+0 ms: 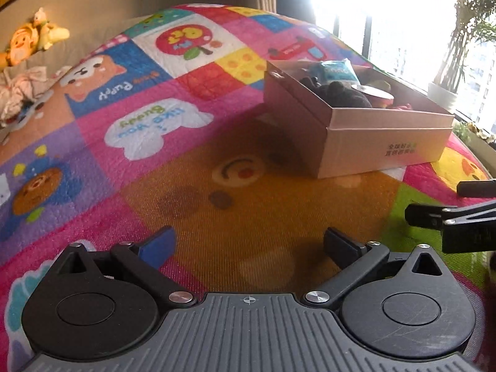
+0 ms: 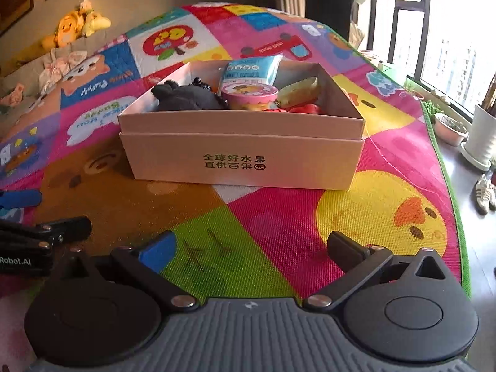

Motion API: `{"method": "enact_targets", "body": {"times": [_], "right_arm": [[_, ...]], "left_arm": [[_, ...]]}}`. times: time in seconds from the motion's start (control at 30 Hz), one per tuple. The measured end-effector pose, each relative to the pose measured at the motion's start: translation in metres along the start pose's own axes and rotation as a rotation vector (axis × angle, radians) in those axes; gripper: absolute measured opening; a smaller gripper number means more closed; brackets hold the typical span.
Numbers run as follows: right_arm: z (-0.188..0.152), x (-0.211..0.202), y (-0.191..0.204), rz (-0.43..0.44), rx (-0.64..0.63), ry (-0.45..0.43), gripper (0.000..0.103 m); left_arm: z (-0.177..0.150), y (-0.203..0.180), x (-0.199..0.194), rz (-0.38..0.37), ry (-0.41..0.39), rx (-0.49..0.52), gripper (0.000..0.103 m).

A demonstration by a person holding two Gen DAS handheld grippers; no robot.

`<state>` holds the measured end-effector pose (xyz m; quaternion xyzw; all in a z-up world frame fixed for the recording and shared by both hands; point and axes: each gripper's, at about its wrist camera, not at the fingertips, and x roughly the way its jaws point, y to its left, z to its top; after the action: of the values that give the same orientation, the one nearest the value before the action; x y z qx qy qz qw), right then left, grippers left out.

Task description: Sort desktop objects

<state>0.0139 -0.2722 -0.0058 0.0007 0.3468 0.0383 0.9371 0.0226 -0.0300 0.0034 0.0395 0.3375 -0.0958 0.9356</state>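
Your right gripper (image 2: 251,248) fills the bottom of the right wrist view, jaws spread wide with nothing between them, hanging over the woven green and pink squares of the play mat (image 2: 279,217). Just above it, at the centre of that frame, the pale cardboard box (image 2: 241,158) sits square-on, its printed front wall facing you, with bare mat between the fingertips and that wall. Inside it you can see a dark plush toy (image 2: 186,97), a round pink cup (image 2: 249,94), a light blue packet (image 2: 251,69) leaning on the back wall, and something red at the right. Your left gripper (image 1: 249,241) is equally wide apart and holds nothing, low over the brown bear patch; there the box (image 1: 384,142) lies in the upper right, one corner turned toward you. Open mat runs to the left of the box in both views. Yellow soft toys (image 2: 77,21) lie at the upper left, a white plant pot (image 2: 483,136) at the right edge.
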Motion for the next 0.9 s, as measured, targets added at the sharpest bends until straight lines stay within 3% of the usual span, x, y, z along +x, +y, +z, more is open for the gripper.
{"method": "enact_targets", "body": {"times": [0.9], "right_arm": [[-0.0018,0.0011,0.0030,-0.024,-0.001,-0.022,0.103]], "left_arm": [[0.0003,-0.0008,0.0011,0.003,0.001,0.005,0.103]]}}
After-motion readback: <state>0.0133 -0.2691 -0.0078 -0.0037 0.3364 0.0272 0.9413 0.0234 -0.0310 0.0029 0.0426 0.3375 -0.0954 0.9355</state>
